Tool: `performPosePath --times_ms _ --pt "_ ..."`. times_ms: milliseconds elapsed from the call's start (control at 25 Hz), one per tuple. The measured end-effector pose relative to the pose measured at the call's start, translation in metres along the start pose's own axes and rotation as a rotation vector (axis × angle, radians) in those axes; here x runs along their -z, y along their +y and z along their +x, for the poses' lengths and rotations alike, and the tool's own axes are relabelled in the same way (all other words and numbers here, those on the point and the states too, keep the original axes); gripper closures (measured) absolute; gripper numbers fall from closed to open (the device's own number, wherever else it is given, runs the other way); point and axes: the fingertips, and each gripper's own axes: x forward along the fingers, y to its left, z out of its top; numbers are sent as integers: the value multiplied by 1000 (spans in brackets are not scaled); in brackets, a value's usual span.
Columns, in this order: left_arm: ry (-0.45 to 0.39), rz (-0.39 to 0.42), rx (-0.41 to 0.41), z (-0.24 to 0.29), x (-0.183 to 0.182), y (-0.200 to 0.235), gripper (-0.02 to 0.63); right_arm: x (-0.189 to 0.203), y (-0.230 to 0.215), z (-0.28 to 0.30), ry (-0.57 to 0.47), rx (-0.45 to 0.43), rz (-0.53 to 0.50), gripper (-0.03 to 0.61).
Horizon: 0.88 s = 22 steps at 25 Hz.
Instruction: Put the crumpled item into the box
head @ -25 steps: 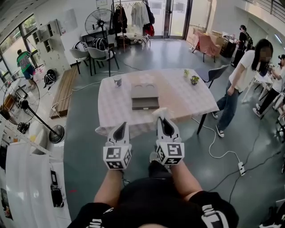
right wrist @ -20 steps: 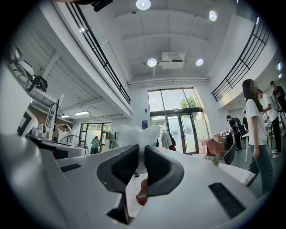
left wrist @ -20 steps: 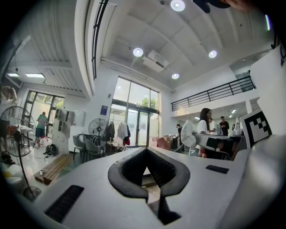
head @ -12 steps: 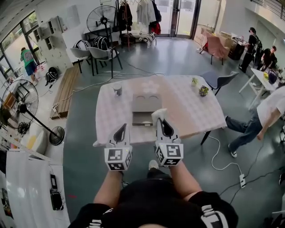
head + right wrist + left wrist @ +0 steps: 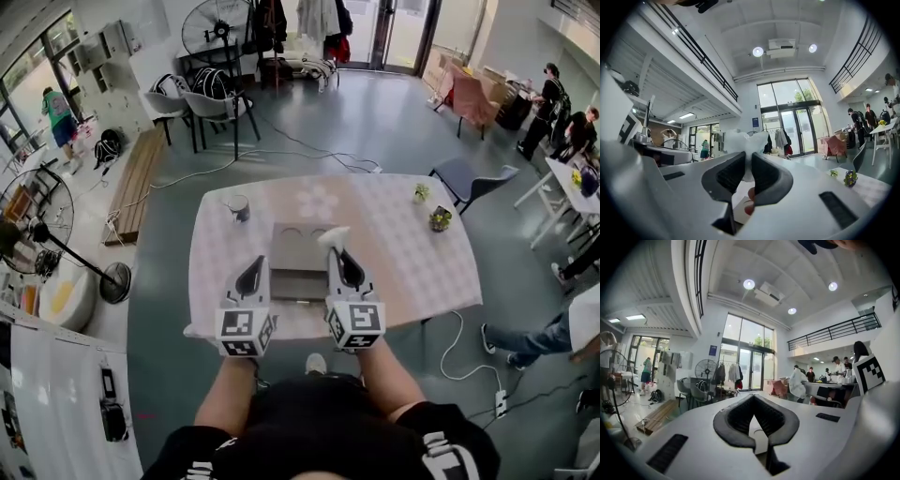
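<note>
Head view looks steeply down on a person standing at the near edge of a table (image 5: 403, 253). Both forearms reach forward side by side, and the marker cubes face up toward the camera. The right tongs (image 5: 337, 255) pinch a white crumpled item (image 5: 335, 235), which sits at their tip and lies over the far right corner of the grey box (image 5: 295, 255) in the picture. The left tongs (image 5: 253, 274) point the same way just beside them, over the box's left edge, and carry nothing. Left gripper view shows those tongs (image 5: 753, 401) pressed together at the tip and empty, aimed about level across the room rather than down. Right gripper view shows the right tongs (image 5: 746, 171) clamped on the crumpled item (image 5: 747, 143), which bulges out past the pads, with the table's patterned cloth low at the right. The step in hand looks like the carry to the box. To do it well, I judge the right wrist should tip downward and bring the wad low inside the box walls before the pads part (paper this light could bounce or roll off if dropped from height). The left tongs should stay clear. Whether the box top is open I cannot tell.
</note>
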Motion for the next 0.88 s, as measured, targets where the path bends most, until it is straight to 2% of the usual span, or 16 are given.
performPosePath --times_ms 200,520,760,880 --pt "-3 -6 -6 35 -1 18 618 7 -10 44 5 -14 -1 537" --pt "34 -23 33 58 16 60 618 16 7 74 28 -12 13 537" --pt "37 22 64 67 20 62 618 32 4 88 72 -9 -19 537" --pt "49 -1 70 71 26 66 618 46 6 92 109 -22 -26 537"
